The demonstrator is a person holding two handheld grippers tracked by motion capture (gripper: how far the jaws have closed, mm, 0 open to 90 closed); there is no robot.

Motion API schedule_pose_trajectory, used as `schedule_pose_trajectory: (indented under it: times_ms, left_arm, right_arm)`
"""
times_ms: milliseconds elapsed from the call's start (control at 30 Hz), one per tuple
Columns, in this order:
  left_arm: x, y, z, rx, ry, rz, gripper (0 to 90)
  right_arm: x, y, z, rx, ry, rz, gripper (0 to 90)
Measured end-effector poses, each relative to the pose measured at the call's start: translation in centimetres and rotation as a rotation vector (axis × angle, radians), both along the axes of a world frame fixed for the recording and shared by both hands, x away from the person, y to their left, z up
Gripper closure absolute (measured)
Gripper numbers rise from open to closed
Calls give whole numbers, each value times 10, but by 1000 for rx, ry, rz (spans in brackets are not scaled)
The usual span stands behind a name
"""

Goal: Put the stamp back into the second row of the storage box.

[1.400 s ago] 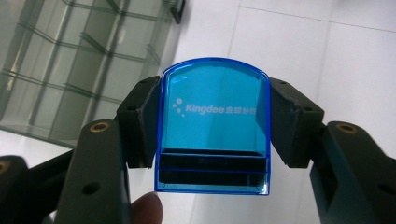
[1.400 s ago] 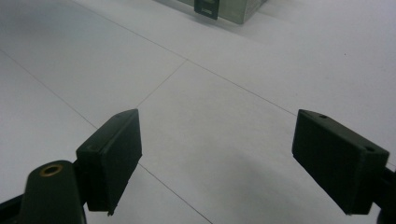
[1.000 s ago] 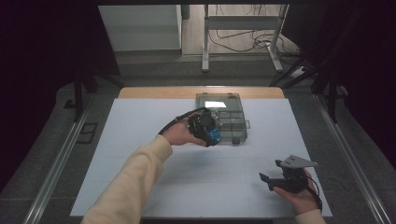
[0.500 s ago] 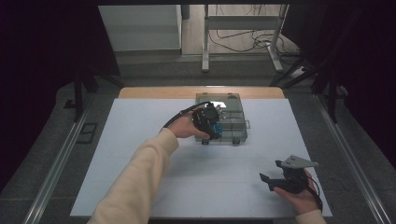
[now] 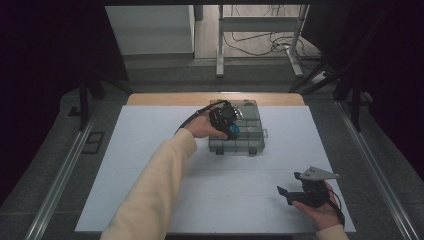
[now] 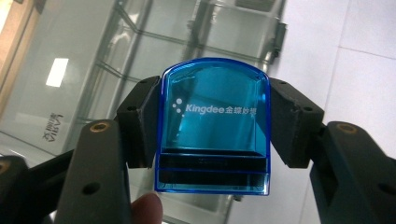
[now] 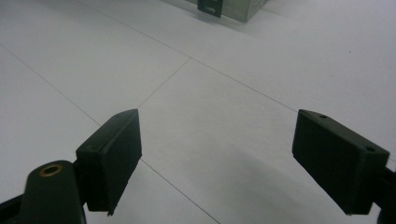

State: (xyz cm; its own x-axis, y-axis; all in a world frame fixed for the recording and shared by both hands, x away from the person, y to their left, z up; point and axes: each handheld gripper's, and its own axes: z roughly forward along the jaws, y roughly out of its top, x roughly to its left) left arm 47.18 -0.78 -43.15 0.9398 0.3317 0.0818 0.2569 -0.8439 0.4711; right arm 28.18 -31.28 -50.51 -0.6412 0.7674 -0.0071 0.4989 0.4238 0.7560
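Blue translucent piece [image 6: 212, 126] reads "Kingdee" in white, followed by small Chinese characters I can't make out, with a dot logo in front. My left gripper [image 6: 212, 123] is clamped on it: both pads press its two side edges, rounded end pointing away from me, dark bar across the near end. It hangs just over the clear compartment box [image 5: 247, 131], above the box's left half. Box lid carries a small mirrored print near its left edge, unreadable. My right gripper [image 5: 290, 192] sits well apart from the box, near the front right of the white mat [image 5: 150, 150], jaws spread wide, nothing between them.
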Motion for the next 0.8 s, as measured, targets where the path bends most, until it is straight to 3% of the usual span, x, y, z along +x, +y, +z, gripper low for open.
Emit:
schedule_pose_trajectory:
  times_ms: [133, 500, 800]
  left_arm:
    - [6, 1, -1, 1, 7, 4, 415]
    - [5, 1, -5, 20, 20, -14, 414]
    - [8, -2, -24, 69, 27, -61, 414]
  right_arm:
    - [0, 0, 0, -1, 0, 1, 161]
    - [-1, -1, 0, -4, -1, -1, 161]
    - [-1, -1, -1, -7, -1, -1, 162]
